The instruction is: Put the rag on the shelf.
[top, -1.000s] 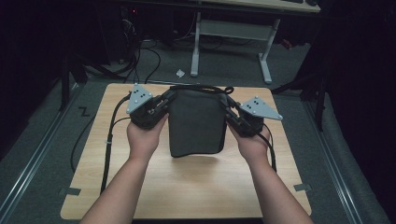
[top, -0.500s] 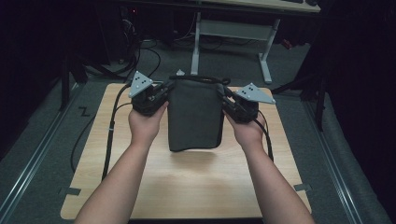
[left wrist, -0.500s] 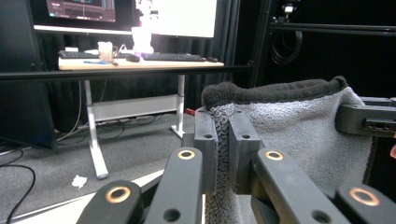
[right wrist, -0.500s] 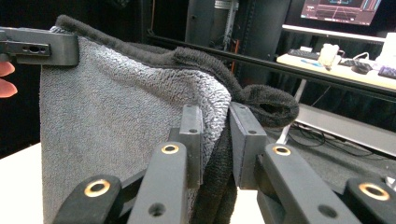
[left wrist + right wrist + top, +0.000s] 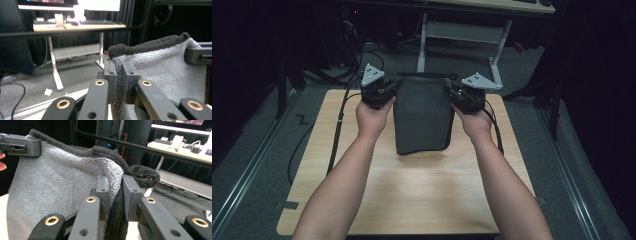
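Note:
A dark grey towel (image 5: 422,115) is stretched between my two grippers over the far half of the wooden table (image 5: 422,195); its lower edge rests on the tabletop. My left gripper (image 5: 392,91) is shut on the towel's top left corner. My right gripper (image 5: 454,96) is shut on the top right corner. In the left gripper view the jaws pinch the towel's (image 5: 170,72) folded edge, and the other gripper's jaw clamps the far corner. The right gripper view has the towel (image 5: 57,192) bunched between its jaws, with a rolled hem beside them.
Black cables (image 5: 337,125) trail from the grippers over the table's left side and down to the carpet. Beyond the table stands a desk with white legs (image 5: 423,42). Dark stands and rails flank the table on both sides.
Both hands have moved away from the person toward the table's far edge, carrying the towel along. Its lower edge has slid farther up the tabletop.

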A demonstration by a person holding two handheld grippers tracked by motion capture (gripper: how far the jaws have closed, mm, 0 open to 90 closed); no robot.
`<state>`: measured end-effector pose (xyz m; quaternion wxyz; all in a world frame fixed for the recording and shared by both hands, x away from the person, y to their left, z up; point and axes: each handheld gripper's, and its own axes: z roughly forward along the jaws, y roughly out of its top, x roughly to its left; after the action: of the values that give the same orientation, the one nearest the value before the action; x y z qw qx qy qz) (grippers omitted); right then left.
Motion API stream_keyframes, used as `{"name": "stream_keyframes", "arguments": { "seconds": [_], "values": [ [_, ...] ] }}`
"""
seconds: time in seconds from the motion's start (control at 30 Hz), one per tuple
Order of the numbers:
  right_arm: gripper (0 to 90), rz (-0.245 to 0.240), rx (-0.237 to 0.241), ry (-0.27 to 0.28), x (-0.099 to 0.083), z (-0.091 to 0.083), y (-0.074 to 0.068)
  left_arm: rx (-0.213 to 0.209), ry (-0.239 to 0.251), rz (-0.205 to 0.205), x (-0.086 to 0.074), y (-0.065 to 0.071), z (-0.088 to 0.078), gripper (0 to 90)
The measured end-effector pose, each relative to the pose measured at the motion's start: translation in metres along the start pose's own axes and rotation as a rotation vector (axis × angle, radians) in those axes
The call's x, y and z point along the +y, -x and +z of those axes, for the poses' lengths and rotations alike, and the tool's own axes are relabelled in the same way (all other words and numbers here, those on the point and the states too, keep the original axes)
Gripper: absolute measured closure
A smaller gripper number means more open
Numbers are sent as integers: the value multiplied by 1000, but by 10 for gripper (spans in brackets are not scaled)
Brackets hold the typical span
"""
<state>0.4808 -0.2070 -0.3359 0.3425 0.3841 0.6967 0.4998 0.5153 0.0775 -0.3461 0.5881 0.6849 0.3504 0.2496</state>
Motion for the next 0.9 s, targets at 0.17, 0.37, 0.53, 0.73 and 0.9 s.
{"name": "stream_keyframes", "arguments": {
  "seconds": [0.17,0.37,0.53,0.73,0.9],
  "values": [
    [774,15,28,-61,-13,14,9,-22,-65,-33,-20,-10,15,843],
    [775,10,28,-120,-29,26,14,-31,-131,-55,-36,-15,26,843],
    [776,23,39,-145,-37,31,14,-44,-155,-76,-45,-20,26,846],
    [777,81,70,-162,-43,35,19,-54,-203,-90,-57,-20,28,848],
    [778,81,84,-181,-49,35,22,-66,-213,-111,-66,-20,29,849]
  ]
}}
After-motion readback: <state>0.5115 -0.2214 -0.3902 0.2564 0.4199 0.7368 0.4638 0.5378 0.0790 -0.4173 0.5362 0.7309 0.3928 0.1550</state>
